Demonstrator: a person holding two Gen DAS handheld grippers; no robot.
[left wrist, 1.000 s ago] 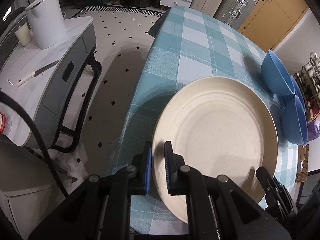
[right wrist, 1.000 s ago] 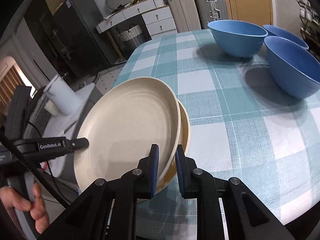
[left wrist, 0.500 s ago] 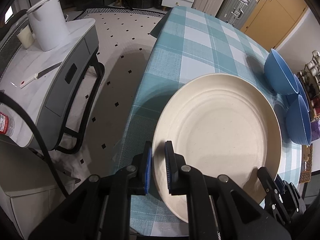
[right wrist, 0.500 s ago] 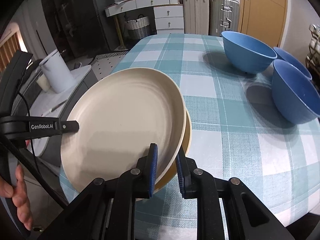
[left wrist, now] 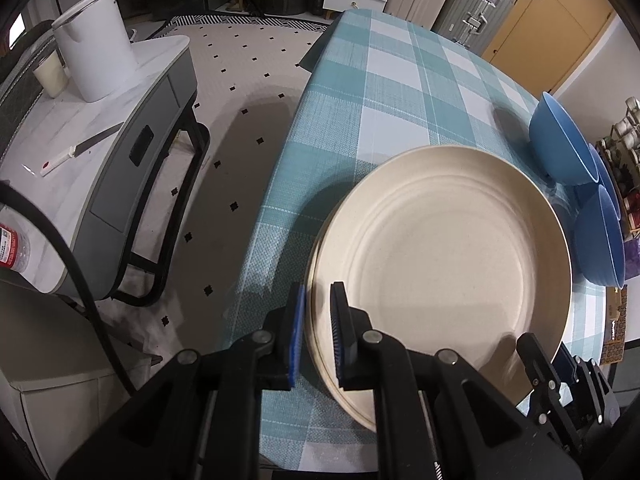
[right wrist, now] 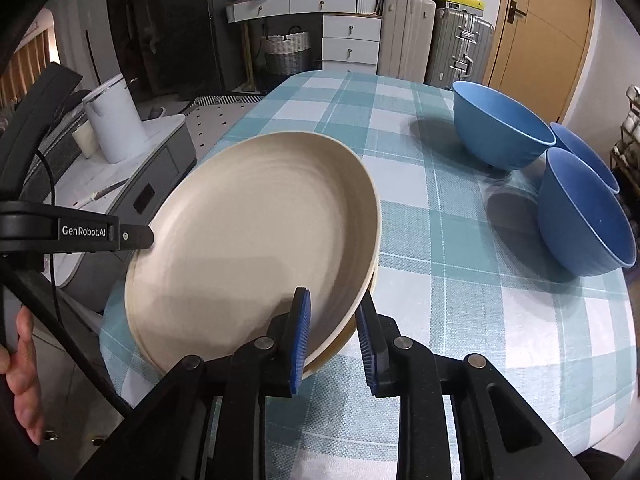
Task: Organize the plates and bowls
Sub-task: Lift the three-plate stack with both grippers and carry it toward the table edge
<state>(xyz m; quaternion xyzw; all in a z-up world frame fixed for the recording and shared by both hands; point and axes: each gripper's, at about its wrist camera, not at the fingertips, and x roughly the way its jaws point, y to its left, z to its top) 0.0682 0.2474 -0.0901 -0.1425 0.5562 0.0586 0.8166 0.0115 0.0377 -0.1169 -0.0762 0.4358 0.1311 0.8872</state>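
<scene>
Two cream plates lie stacked near the table's front corner, the top plate (left wrist: 440, 272) (right wrist: 256, 240) on a tanner lower plate (right wrist: 362, 316). My left gripper (left wrist: 318, 336) is shut on the top plate's rim. In the right wrist view it shows as a black arm, the left gripper (right wrist: 148, 236), at the plate's left edge. My right gripper (right wrist: 334, 340) (left wrist: 552, 360) straddles the opposite rim. Its jaws are opening, and the plates' edge stands loose between the blue pads. Three blue bowls (right wrist: 500, 128) (right wrist: 584, 212) (right wrist: 580, 156) stand at the table's right side.
The table wears a teal checked cloth (right wrist: 440, 280). Left of it stands a grey side cabinet (left wrist: 120, 168) with a white jug (left wrist: 96, 44), a cup and a knife (left wrist: 80, 148). A hand (right wrist: 24, 380) shows at lower left. Suitcases, drawers and a door stand beyond.
The right gripper's jaws have widened around the plate rim and the right hand has rolled. The top plate has settled lower onto the plate beneath. The left gripper has kept its grip.
</scene>
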